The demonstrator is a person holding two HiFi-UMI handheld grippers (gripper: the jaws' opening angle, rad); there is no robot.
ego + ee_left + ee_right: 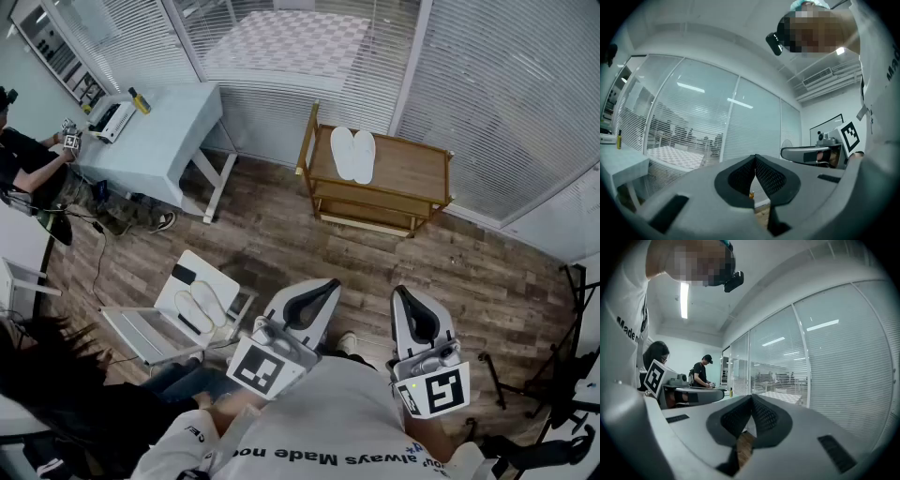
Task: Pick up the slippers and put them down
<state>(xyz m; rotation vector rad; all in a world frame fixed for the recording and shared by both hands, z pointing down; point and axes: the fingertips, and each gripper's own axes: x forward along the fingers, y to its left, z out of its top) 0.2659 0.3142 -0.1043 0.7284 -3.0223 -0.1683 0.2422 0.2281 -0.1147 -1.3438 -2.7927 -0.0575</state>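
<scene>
White slippers (352, 154), 1 pair, lie side by side on the top of a wooden surface (412, 169) that stands against the blind-covered glass wall, well apart from both claws. Their toes point away from the wearer of the head camera. A lower shelf shows beneath that top.

The left claw (323, 289) is held level near the bottom of the head view. In the left gripper view, its dark ribbed pads (743, 176) meet at the tip with nothing between them. The right claw (401, 298) is held just beside it, also level. The right gripper view shows it (751, 401) pressed fully together and empty. Each claw carries a cube with square markers close to the person's white shirt (319, 422).

A second pair of slippers (202, 305), pale with dark straps, rests on a white chair (214, 272) on the wood-plank floor (281, 234), to the left of the left claw.

Further left stands a pale blue surface (178, 122) bearing a white boxy device (112, 119) and a yellow bottle (140, 100). A person in black (23, 159) stands at its far end, holding a small marker cube.
</scene>
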